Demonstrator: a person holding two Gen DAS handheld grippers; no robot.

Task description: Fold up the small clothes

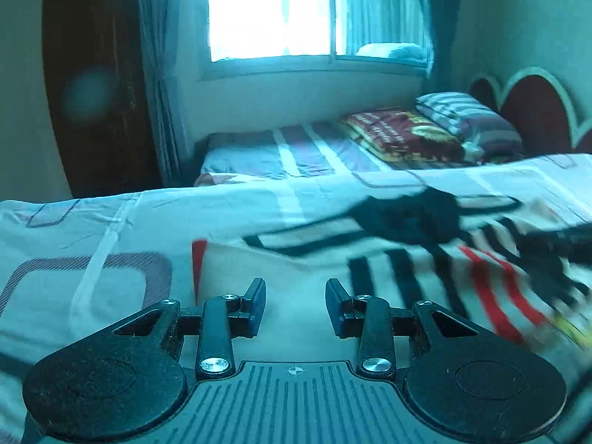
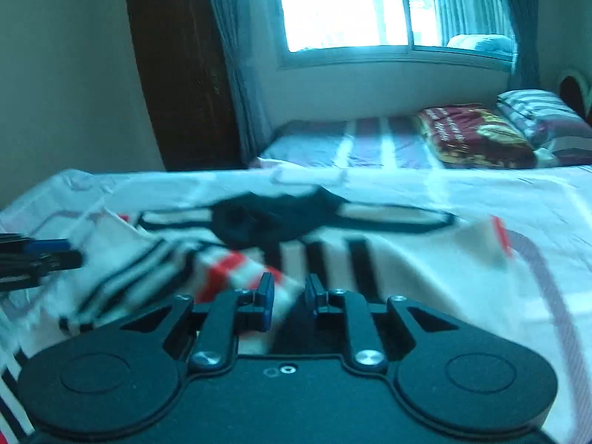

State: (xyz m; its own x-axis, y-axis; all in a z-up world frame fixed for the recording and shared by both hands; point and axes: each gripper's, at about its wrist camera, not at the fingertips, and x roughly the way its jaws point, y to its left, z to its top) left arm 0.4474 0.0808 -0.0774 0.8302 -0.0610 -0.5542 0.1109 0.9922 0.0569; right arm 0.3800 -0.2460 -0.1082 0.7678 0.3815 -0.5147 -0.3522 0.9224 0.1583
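Left gripper (image 1: 295, 305) gapes empty; right gripper (image 2: 289, 301) stands apart around striped shirt (image 2: 236, 277); no legible writing.

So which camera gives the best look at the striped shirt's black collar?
The right wrist view: the black collar lies near the middle, whole, with the striped shirt spread below it. The left wrist view shows the same collar off to the right, more blurred, near the other gripper's dark tip.
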